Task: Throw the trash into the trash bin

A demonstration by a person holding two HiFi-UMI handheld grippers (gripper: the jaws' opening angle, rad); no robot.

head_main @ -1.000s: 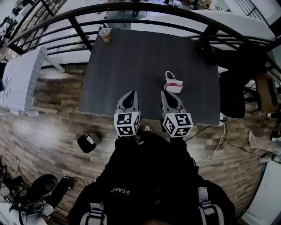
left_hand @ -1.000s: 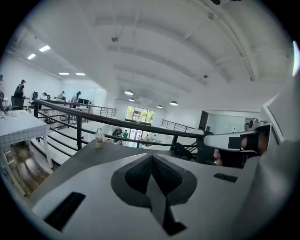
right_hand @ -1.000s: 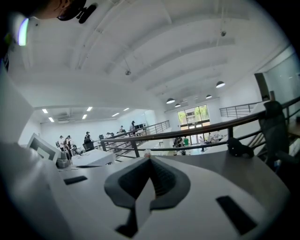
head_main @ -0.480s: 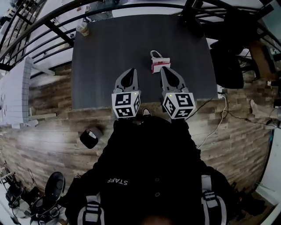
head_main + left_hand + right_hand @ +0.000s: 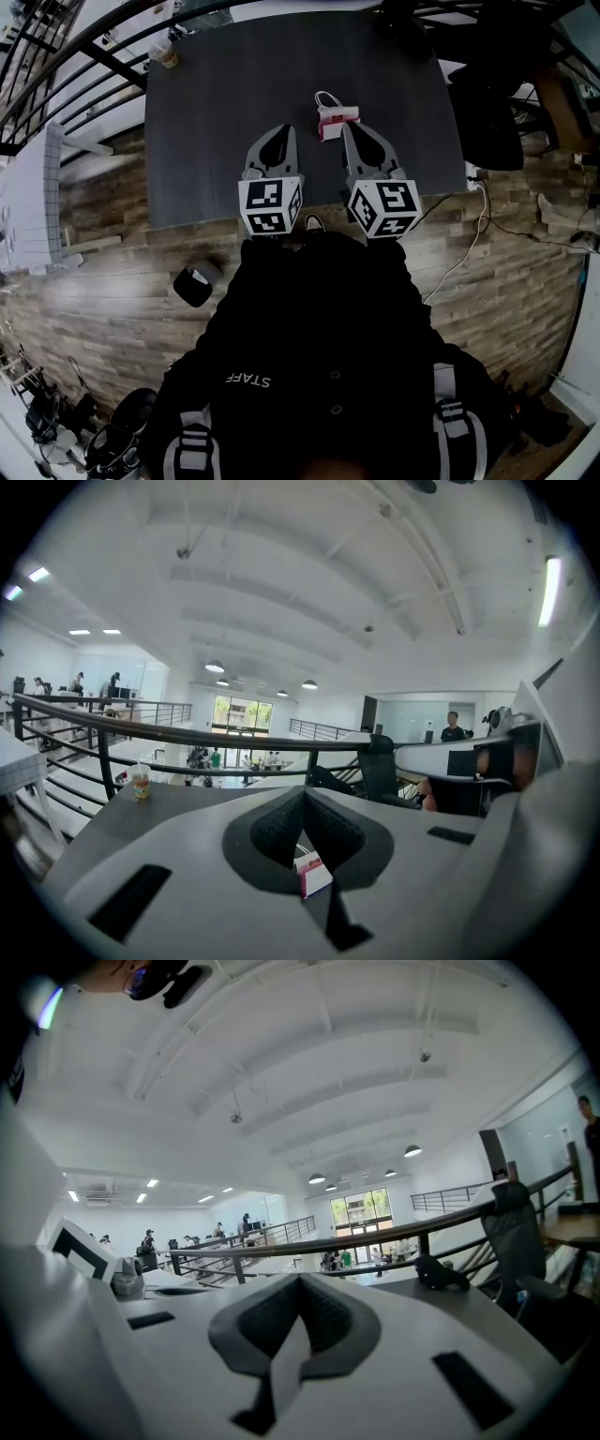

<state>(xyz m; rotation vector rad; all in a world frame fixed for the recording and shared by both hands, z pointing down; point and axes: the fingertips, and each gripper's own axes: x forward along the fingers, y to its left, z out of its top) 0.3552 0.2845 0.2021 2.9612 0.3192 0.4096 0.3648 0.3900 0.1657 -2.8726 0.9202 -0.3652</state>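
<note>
Head view, read left to right. On the floor at 8 o'clock from the person lies a dark round object point(image 5: 194, 285); whether it is the trash bin cannot be told. At the far corner of the dark table point(image 5: 216, 112), at 11 o'clock, stands a paper cup point(image 5: 167, 53).

The left gripper point(image 5: 282, 130) hovers over the near half of the table. Its jaws are pressed together and hold nothing. The trash at hand, a small pink-and-white bag point(image 5: 336, 119) with a loop handle, stands on the table at 12 o'clock. It is between the two gripper tips and nearer the right one. The right gripper point(image 5: 350, 129) has its tip just beside the bag, and its jaws are likewise closed and empty. A dark chair point(image 5: 492, 112) stands past the table's edge at 2 o'clock.

Step in hand, as judged: the approach to the bag, with no grasp begun. To do it well, the right jaws should part before they reach the bag. They should then straddle the bag's upper edge or its handle rather than nudge its side, since so light a bag would likely tip or slide. The left gripper should stay clear.
</note>
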